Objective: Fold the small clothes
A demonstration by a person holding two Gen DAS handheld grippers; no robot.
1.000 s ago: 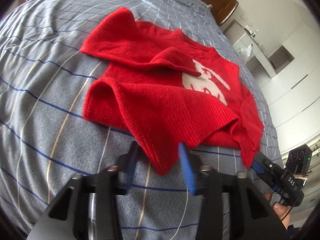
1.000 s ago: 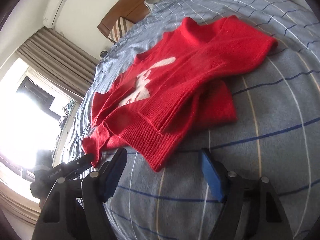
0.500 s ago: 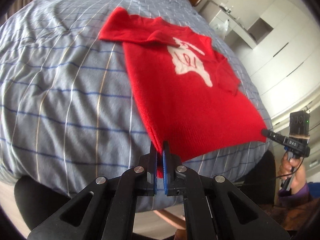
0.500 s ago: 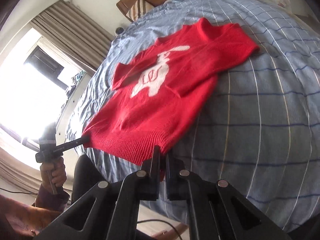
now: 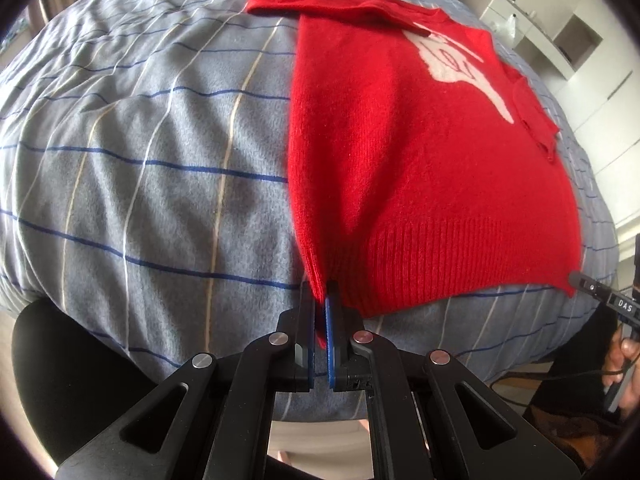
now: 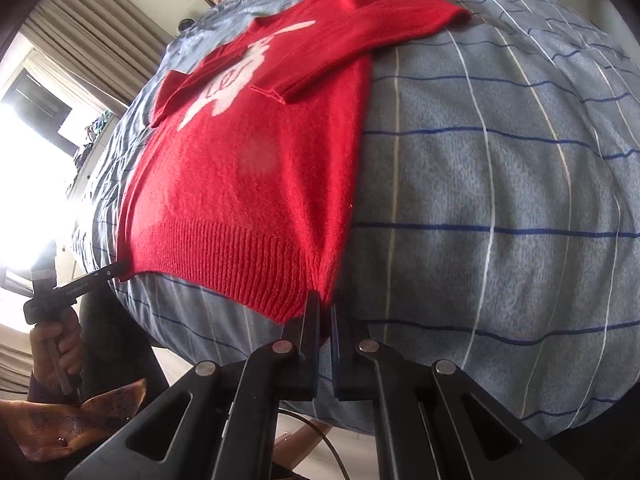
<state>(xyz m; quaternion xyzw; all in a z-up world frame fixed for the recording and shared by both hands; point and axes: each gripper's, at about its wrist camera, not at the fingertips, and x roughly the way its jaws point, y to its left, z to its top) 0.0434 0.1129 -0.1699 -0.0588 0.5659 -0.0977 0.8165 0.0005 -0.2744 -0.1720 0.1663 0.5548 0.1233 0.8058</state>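
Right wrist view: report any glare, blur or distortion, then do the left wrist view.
Right wrist view: window blown out white at left, faint hazy patch on the red sweater, bed bulging from fisheye. Left wrist view: even light, no glare, same bulge, dark corners.

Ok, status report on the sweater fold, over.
Left gripper shut on red knit sweater hem corner. Right gripper shut on opposite corner. Sweater stretched flat on striped grey bedspread. Nothing in the way.

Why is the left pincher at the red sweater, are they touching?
Touching. The left wrist view shows the left gripper with its jaws pinched on the red sweater hem corner.
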